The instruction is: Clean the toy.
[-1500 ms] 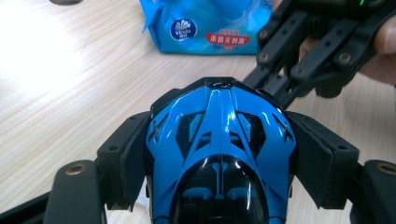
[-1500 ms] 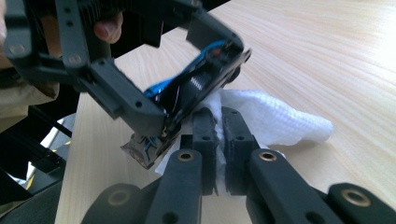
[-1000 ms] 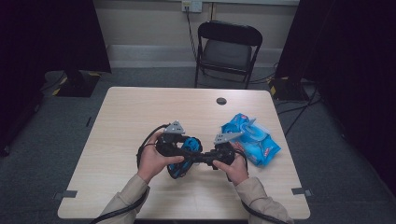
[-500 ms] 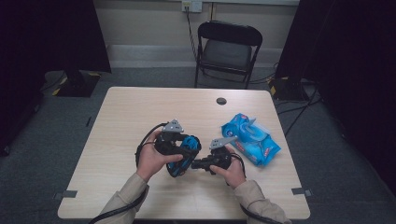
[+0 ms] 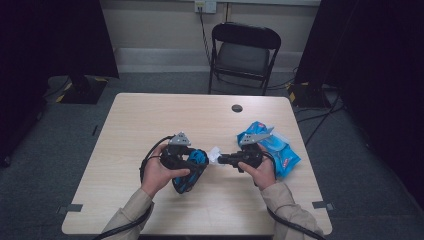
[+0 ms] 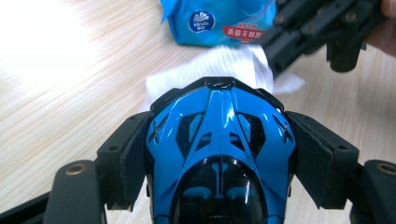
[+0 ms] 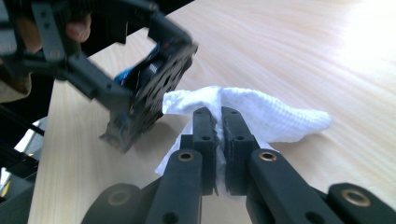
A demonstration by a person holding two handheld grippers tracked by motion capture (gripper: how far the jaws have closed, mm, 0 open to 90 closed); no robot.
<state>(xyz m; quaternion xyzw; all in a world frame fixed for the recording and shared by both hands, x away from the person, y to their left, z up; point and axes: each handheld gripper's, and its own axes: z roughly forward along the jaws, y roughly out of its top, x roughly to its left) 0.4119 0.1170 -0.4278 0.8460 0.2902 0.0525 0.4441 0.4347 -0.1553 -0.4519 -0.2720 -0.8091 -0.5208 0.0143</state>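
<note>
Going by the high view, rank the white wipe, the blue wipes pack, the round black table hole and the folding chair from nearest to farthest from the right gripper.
1. White wipe, pinched in the right gripper.
2. Blue wipes pack, on the table behind that hand, on the person's right.
3. Round black table hole, near the far edge.
4. Folding chair, beyond the table by the wall.

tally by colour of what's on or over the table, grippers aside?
Blue: 2 – glossy blue-and-black toy car body, blue plastic wet-wipe pack
White: 1 – crumpled white wipe
Black: 1 – small round black disc
Total: 4
</note>
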